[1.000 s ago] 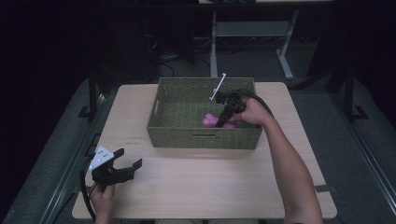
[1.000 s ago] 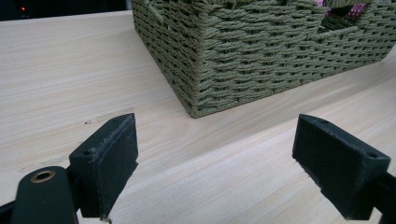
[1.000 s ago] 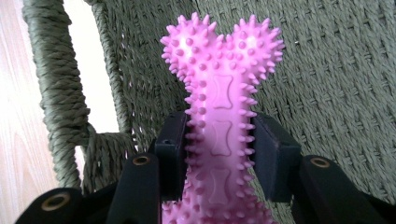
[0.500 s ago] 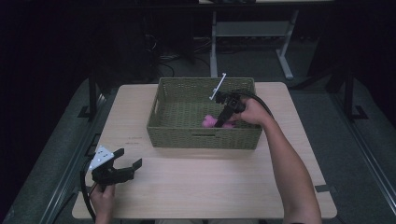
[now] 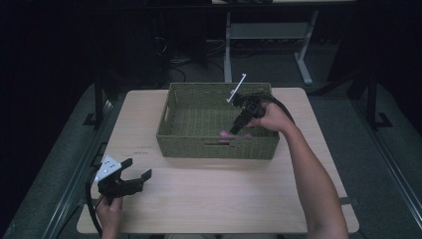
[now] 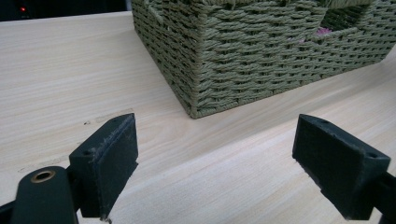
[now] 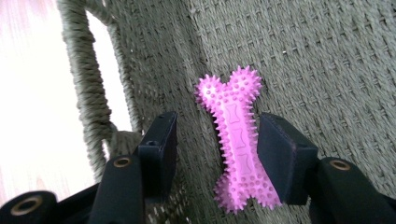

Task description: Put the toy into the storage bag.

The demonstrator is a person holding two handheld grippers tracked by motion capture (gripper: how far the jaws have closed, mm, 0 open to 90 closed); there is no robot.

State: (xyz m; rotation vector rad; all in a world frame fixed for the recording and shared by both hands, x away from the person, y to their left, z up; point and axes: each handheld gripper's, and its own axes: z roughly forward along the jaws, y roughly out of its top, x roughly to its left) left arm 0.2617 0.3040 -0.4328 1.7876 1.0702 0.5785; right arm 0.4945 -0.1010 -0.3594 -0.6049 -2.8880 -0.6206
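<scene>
Dark floor surrounds the table (image 5: 219,199), where the right claw (image 7: 215,154), inside the woven basket (image 5: 199,94), has just been opening off the pink spiky bone (image 7: 236,140), apparently delivered on the basket floor; the left claw (image 5: 134,177) hangs spread.

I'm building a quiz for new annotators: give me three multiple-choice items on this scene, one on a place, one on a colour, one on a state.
1. Where does the spiky bone-shaped rubber toy lie?
A. inside the woven olive-green basket
B. on the light wooden table
C. on the floor

2. What colour is the toy?
A. blue
B. pink
C. yellow

3. How do the left gripper's jaws stand?
A. clamped on the basket
B. shut with nothing between them
C. wide apart with nothing between them

Key: 1 A, the right gripper view shows it on the basket's woven bottom; 2 B, bright pink there; 3 C, the left gripper view shows bare table between the pads.
</scene>
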